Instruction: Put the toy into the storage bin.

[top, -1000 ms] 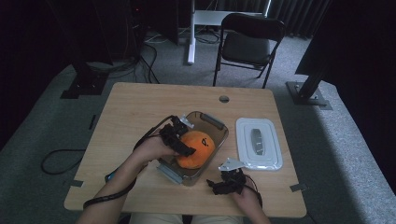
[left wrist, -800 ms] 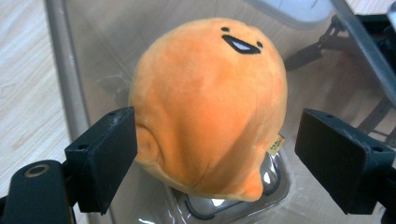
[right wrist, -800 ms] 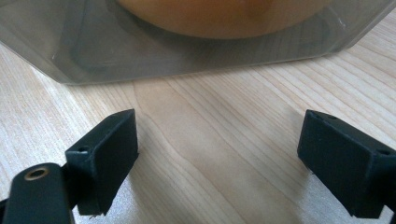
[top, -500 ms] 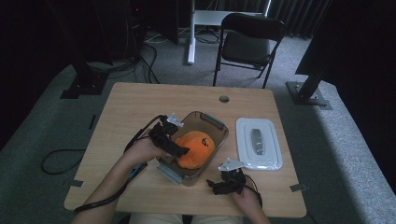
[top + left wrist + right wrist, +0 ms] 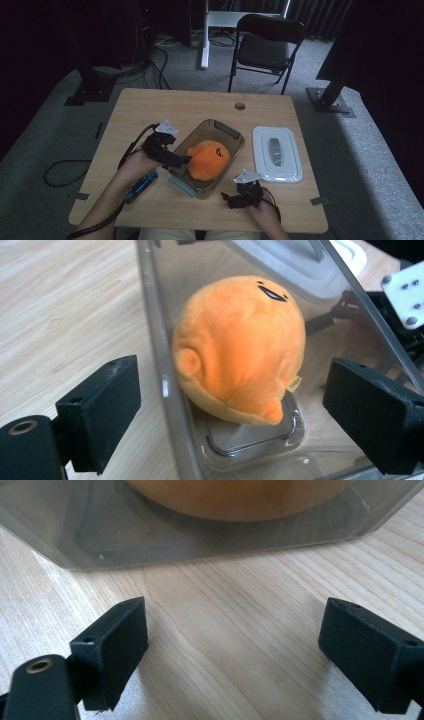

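Observation:
An orange plush toy (image 5: 209, 159) lies in a clear plastic container (image 5: 227, 131) at the middle of the table. My left gripper (image 5: 181, 160) is at the container's left side, open. In the left gripper view the plush toy (image 5: 240, 345) sits between the wide-apart jaws, and the container wall (image 5: 155, 340) runs between the left jaw and the toy. My right gripper (image 5: 231, 199) rests low on the table by the container's near right corner. It is open (image 5: 235, 640) on bare wood, facing the container wall (image 5: 200, 535).
A white lid (image 5: 277, 152) lies flat to the right of the container. A blue object (image 5: 142, 182) sits on the table under my left forearm. A round hole (image 5: 240, 106) marks the table's far edge, and a black folding chair (image 5: 265, 47) stands beyond.
My left gripper has drawn back to the left, from over the plush toy to the container's left rim. The toy stays in the container. The right gripper has not moved.

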